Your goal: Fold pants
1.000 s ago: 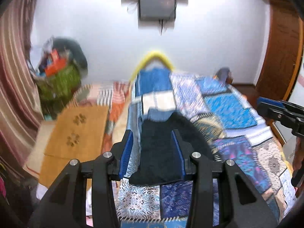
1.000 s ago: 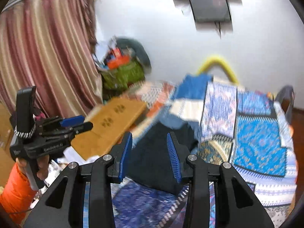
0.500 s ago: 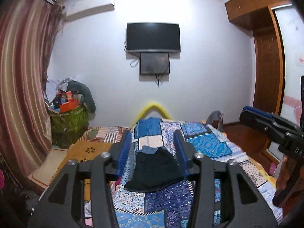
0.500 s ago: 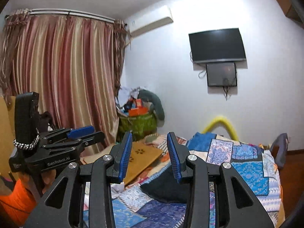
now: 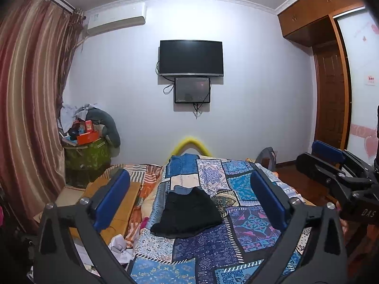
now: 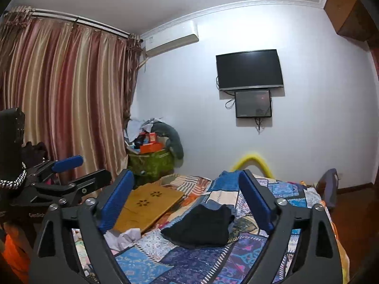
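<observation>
The black pants (image 5: pixel 188 213) lie folded into a compact bundle on the patchwork bedspread (image 5: pixel 241 234), also seen in the right wrist view (image 6: pixel 201 227). My left gripper (image 5: pixel 189 201) is open and empty, held well back from and above the pants. My right gripper (image 6: pixel 187 201) is open and empty, also pulled back from the bed. The right gripper shows at the right edge of the left wrist view (image 5: pixel 331 165); the left gripper shows at the left of the right wrist view (image 6: pixel 71 172).
A wooden lap desk (image 6: pixel 146 203) lies left of the bed with crumpled white paper (image 6: pixel 123 236) near it. A green hamper (image 5: pixel 87 156) piled with boxes stands by the curtain (image 5: pixel 26 118). A TV (image 5: pixel 190 58) hangs on the far wall. A wardrobe (image 5: pixel 331 90) stands right.
Both grippers pulled up and back from the pants, tilting from looking down at the bed to level across the room. Both jaws have opened wider.
</observation>
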The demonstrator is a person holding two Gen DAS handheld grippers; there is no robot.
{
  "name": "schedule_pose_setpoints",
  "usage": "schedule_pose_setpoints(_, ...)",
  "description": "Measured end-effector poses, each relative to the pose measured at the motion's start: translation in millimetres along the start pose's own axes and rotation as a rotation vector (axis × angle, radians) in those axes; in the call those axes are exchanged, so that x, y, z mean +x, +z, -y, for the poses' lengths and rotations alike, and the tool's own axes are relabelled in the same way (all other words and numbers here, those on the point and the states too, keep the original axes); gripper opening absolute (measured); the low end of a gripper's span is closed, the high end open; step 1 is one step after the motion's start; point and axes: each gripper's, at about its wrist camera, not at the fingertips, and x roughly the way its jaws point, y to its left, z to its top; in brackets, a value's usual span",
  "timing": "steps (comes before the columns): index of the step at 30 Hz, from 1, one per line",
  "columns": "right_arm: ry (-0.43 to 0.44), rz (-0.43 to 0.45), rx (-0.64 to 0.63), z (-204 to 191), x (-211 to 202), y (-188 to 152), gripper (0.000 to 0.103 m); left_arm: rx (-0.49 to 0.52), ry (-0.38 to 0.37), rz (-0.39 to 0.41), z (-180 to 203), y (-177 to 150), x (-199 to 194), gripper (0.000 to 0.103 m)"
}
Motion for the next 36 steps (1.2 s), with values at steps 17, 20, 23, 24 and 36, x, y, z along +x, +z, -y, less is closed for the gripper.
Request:
schedule_pose_setpoints(17,-0.021,-0.016,0.007,1.1,-7.4,-11.0,0.103,0.011,0.008,-0.002,2.1,-11.1,2.2,0.103)
schedule_pose_setpoints(20,-0.018,-0.018,0.009,-1.0,-8.5,-11.6,0.103,0.001,0.010,-0.008,0.2,-13.0,4.7,0.103)
schedule_pose_setpoints(23,-0.018,-0.022,0.011,-1.6,-8.8,-11.0,0.103,-0.006,0.004,-0.018,-0.7,-15.0,7.1,0.103)
schedule_pose_setpoints(24,-0.019,-0.025,0.011,-1.9,-8.5,-10.5,0.103,-0.007,0.004,-0.020,-0.8,-15.7,7.9,0.103)
schedule_pose_setpoints(36,-0.028,-0.039,0.006,-1.5,-5.5,-7.9,0.103,-0.005,0.007,-0.019,0.4,-19.3,10.7,0.103)
